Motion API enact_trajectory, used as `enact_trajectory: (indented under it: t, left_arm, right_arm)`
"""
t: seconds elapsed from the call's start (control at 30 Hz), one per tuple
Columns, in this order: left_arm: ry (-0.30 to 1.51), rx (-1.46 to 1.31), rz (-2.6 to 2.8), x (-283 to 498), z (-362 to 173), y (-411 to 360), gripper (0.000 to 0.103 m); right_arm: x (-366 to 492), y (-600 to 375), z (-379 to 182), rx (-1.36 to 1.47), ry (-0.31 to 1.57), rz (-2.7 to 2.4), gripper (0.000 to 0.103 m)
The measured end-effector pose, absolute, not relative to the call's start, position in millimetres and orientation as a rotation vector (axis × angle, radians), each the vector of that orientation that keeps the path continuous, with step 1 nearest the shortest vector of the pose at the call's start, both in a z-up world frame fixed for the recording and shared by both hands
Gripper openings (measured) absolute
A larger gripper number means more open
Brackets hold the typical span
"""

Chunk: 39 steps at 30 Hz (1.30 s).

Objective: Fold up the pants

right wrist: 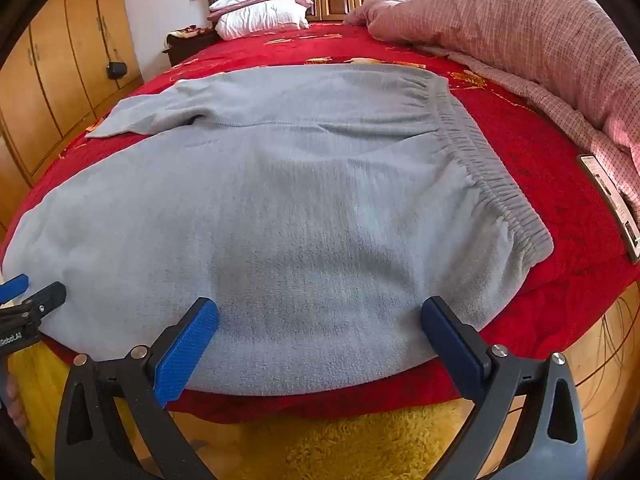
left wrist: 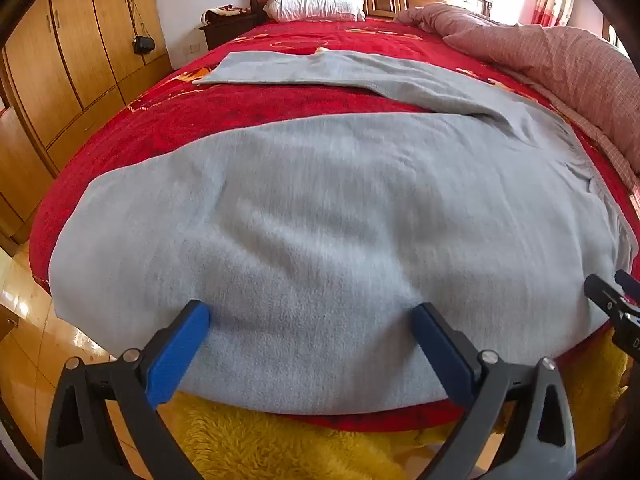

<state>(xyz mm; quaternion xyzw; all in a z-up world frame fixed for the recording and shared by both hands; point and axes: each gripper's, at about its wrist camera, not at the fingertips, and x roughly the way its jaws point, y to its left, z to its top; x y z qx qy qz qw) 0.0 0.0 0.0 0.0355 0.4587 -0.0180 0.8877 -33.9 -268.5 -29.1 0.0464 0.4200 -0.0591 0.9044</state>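
Sweatpants lie flat; both wide, empty claws, left claw and right claw, should pinch the near edge evenly.

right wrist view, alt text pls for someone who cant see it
Grey pants lie spread flat on a red bed, waistband to the right, one leg angled away at far left. The open right gripper hovers at the near edge; the left gripper shows at the left border.

I see grey pants, red blanket with gold pattern, pink checked quilt, yellow rug.
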Motion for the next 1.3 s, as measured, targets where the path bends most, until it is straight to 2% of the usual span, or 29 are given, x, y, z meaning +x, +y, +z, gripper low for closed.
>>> enact_trajectory:
  t: [1.3]
  left_arm:
    - [0.958, 0.072, -0.039, 2.7, -0.7, -0.1, 0.103]
  right_arm:
    - [-31.7, -267.4, -31.6, 0.066, 0.883, -0.135, 0.103]
